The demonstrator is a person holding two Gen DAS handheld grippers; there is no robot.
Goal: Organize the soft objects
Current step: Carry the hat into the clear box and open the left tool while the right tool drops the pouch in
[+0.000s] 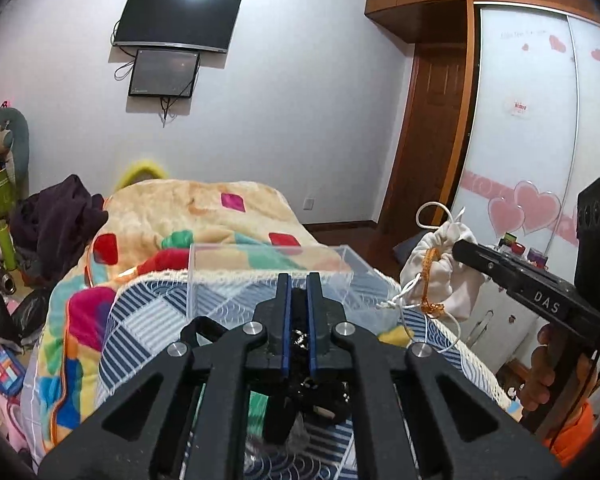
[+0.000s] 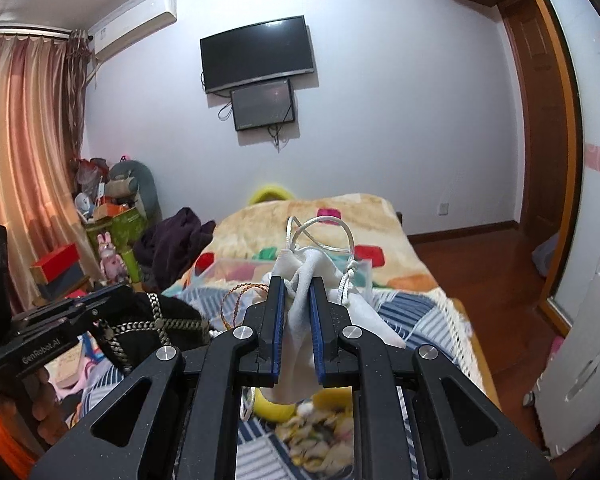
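Cloth fills the right gripper (image 2: 296, 292): its jaws are nearly closed on the gathered neck of a white drawstring pouch (image 2: 300, 320), held in the air above the bed (image 2: 416, 300). A white cord (image 2: 324, 226) loops up at twelve o'clock from the jaws, and a thin orange braided cord (image 2: 240, 294) trails off at nine o'clock. From the left wrist view the same pouch (image 1: 440, 264) hangs at about two o'clock, beyond the corner of a clear plastic box (image 1: 260, 268) that stands on the striped blanket (image 1: 148, 312).

The left gripper (image 1: 298, 292) has its jaws drawn to a narrow gap around something dark; the right wrist view shows it as a black fabric piece (image 2: 156, 324) with chain-patterned trim, held beside the pouch at nine o'clock.

Both pieces look light and limp, so they should sag and fold under their own weight. The bunched neck seems the surest hold on the pouch; the loose cords could snag on the box rim when lowering it in.
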